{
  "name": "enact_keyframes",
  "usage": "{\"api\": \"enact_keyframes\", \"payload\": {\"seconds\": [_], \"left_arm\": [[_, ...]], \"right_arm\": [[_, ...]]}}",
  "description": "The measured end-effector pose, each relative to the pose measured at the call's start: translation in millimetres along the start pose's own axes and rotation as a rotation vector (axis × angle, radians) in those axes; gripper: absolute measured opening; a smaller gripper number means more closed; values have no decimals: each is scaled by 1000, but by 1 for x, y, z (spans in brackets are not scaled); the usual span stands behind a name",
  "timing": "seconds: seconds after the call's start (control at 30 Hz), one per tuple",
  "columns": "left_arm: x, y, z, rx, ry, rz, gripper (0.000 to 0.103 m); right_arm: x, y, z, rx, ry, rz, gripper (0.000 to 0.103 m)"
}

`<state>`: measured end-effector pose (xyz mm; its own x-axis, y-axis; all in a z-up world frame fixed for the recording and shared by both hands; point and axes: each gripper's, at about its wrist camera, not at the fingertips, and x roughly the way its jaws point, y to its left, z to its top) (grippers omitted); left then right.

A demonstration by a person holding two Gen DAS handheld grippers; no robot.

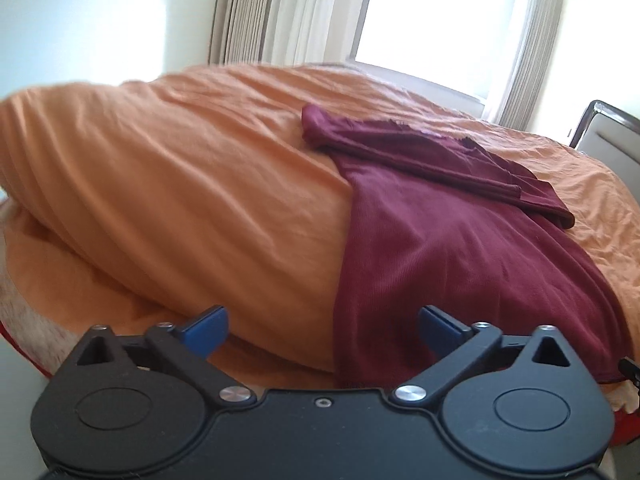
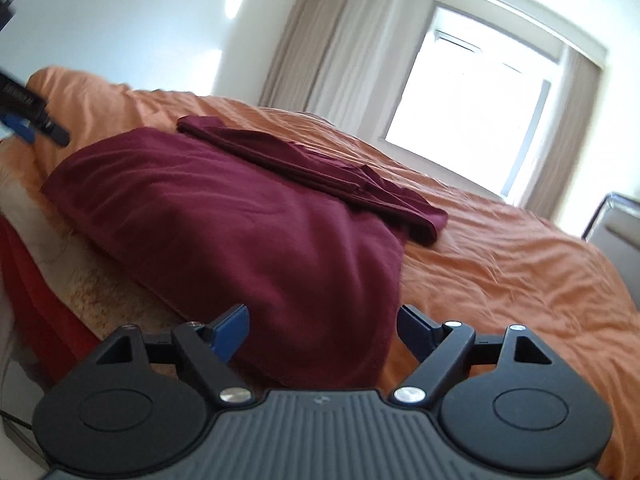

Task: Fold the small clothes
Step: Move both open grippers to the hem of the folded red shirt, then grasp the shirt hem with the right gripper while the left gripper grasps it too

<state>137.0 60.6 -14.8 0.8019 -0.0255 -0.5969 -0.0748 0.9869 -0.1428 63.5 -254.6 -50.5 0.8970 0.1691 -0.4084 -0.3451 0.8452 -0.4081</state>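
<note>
A dark red long-sleeved garment (image 1: 440,248) lies spread on the orange duvet (image 1: 180,160), its lower hem draping over the near edge of the bed. One sleeve (image 1: 400,152) is folded across its upper part. My left gripper (image 1: 322,332) is open just in front of the hem's left corner, nothing pressed between its blue pads. In the right wrist view the garment (image 2: 240,216) and its folded sleeve (image 2: 300,164) fill the middle. My right gripper (image 2: 324,332) is open at the hem's right corner, holding nothing. The left gripper (image 2: 24,120) shows at the far left edge.
The duvet (image 2: 500,264) is bunched into a high mound on the left. A bright window (image 1: 440,12) with beige curtains (image 1: 260,8) stands behind the bed. A dark-framed piece of furniture (image 1: 608,128) sits at the right. A red bed base (image 2: 40,280) shows below the mattress.
</note>
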Motion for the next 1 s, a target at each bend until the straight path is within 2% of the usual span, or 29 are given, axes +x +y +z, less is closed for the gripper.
{"api": "enact_keyframes", "payload": {"seconds": [0.07, 0.2, 0.33, 0.4, 0.5, 0.57, 0.6, 0.67, 0.73, 0.83, 1.0], "left_arm": [[0, -9, 2, 42, -18, 15, 102], [0, -23, 3, 72, -37, -20, 102], [2, -32, 4, 54, -36, -65, 102], [4, -36, 5, 55, -36, -79, 102], [5, -39, 5, 68, -39, -77, 102], [5, -40, 4, 81, -46, -72, 102], [5, -41, 4, 89, -52, -69, 102], [3, -41, 3, 104, -62, -62, 102], [0, -40, 2, 111, -84, -64, 102], [-12, -39, -3, 130, -168, -101, 102], [-30, -49, -17, 239, -268, -162, 102]], "right_arm": [[9, 27, 2, -140, -8, -1, 90], [29, 76, -4, -393, -29, -57, 90], [47, 97, -11, -489, -52, -142, 90], [49, 100, -13, -486, -72, -180, 89], [40, 94, -12, -428, -117, -166, 75], [28, 87, -9, -377, -148, -123, 48], [23, 85, -9, -366, -164, -107, 43], [13, 82, -7, -355, -198, -82, 25], [8, 77, -2, -325, -208, -40, 18], [4, 63, 14, -238, -198, 28, 12], [13, 31, 43, -90, -174, 137, 10]]}}
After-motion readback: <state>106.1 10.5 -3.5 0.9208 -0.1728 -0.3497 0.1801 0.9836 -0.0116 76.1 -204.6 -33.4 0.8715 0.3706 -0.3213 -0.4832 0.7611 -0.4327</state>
